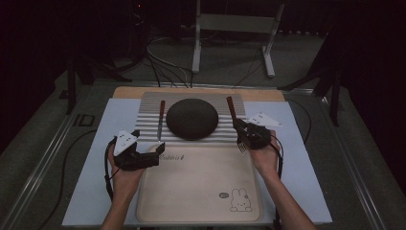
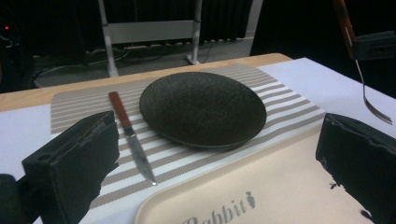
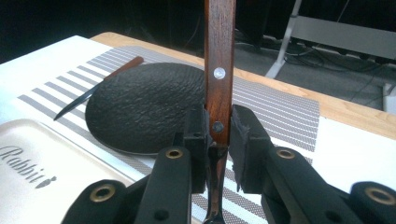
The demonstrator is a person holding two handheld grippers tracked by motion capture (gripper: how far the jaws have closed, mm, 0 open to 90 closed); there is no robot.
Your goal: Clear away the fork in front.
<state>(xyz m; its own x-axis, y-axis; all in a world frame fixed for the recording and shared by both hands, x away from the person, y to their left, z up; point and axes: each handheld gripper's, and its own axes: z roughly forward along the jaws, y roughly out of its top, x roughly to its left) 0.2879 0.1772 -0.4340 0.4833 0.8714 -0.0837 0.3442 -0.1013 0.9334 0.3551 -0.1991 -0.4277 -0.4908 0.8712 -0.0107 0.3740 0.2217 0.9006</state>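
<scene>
Risk: the fork [image 1: 238,125] is clamped only at the lower end of its wooden handle, tines hanging down over the striped placemat [image 1: 149,106]; a tilt could pivot it against the dark plate [image 1: 192,118] or let it slip. The right tool [image 3: 218,127] is closed on that handle. The left tool [image 1: 154,152] stands wide open, apparently empty, near the knife [image 2: 130,136] lying beside the plate.
</scene>
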